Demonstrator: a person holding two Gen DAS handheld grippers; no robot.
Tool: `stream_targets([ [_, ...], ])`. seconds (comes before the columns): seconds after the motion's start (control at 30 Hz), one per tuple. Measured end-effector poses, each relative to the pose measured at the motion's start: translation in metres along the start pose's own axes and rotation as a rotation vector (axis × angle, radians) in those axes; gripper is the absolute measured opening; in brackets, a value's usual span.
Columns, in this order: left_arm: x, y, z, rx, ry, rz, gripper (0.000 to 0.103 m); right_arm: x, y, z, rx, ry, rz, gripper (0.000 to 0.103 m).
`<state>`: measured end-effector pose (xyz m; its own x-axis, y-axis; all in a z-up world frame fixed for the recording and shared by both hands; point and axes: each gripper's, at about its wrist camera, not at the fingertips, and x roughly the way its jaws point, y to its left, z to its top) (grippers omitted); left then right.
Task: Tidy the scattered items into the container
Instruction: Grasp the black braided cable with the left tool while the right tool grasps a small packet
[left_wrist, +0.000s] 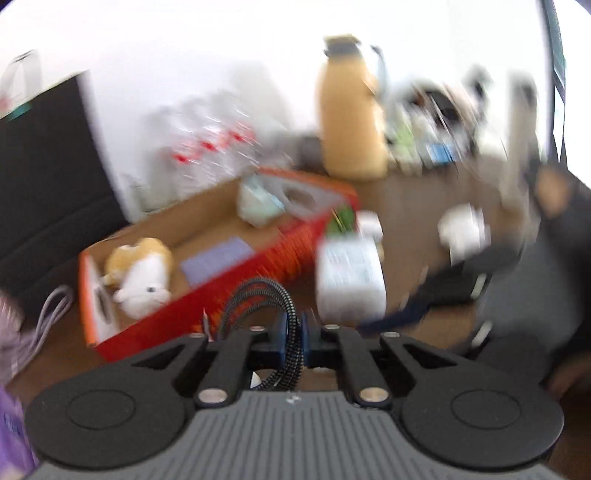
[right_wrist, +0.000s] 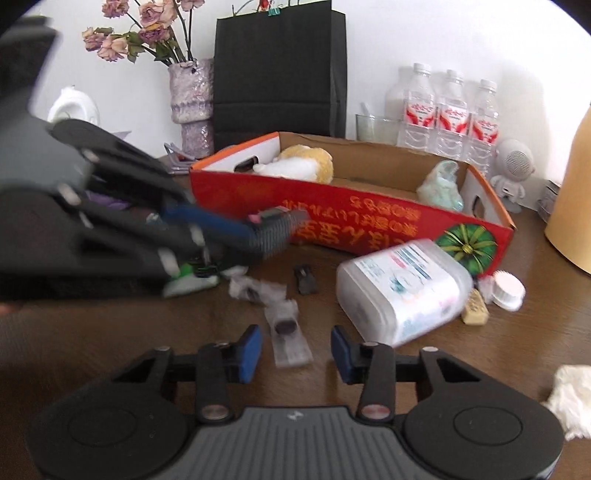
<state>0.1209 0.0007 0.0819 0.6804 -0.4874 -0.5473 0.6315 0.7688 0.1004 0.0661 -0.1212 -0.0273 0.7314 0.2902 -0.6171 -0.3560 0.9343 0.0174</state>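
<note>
Dark brown wooden table (right_wrist: 110, 332), cluttered. Long red cardboard box with gold lettering (right_wrist: 351, 225) open-topped at the back, holding a white-and-tan plush toy (right_wrist: 299, 164) at one end and a pale green crumpled bag (right_wrist: 441, 182) at the other. Black paper bag (right_wrist: 280, 70), vase of dried pink flowers (right_wrist: 192, 96) and three clear water bottles with red labels (right_wrist: 448, 114) along the white wall. Translucent white plastic jar with printed label (right_wrist: 402, 291) on its side just in front of the box, white round lid (right_wrist: 509, 290) near it. Left gripper (left_wrist: 293, 326) clamped on a looped black braided cable (left_wrist: 258, 299), lifted near the box's front wall. Right gripper (right_wrist: 295, 350) half open, low over the table, small clear packet with dark contents (right_wrist: 286, 334) between the blue pads (right_wrist: 251, 352), contact unclear. Small black clip (right_wrist: 306, 278) loose on the table.
</note>
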Motion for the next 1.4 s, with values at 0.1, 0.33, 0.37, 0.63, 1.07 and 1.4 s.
stream_targets([
  [0.1, -0.042, 0.015, 0.0, -0.202, -0.117, 0.016, 0.008, 0.01, 0.008, 0.002, -0.027, 0.018, -0.018, 0.02],
  [0.33, -0.105, -0.014, -0.048, -0.433, -0.138, 0.042, 0.006, -0.017, 0.015, -0.007, -0.022, -0.005, -0.013, 0.014],
  [0.37, -0.109, -0.026, -0.055, -0.415, -0.109, 0.054, 0.006, -0.028, 0.017, -0.01, -0.024, -0.013, -0.007, 0.014],
  [0.63, -0.104, -0.114, -0.093, -0.188, 0.032, 0.032, 0.007, -0.097, 0.03, -0.066, -0.005, 0.046, 0.0, 0.015],
  [1.07, -0.123, -0.078, -0.118, -0.334, 0.092, 0.265, 0.046, -0.12, 0.02, -0.098, 0.044, 0.021, -0.052, 0.028],
  [1.4, -0.095, -0.074, -0.123, -0.348, 0.218, 0.235, 0.048, -0.101, 0.031, -0.09, 0.016, 0.034, -0.062, 0.03],
])
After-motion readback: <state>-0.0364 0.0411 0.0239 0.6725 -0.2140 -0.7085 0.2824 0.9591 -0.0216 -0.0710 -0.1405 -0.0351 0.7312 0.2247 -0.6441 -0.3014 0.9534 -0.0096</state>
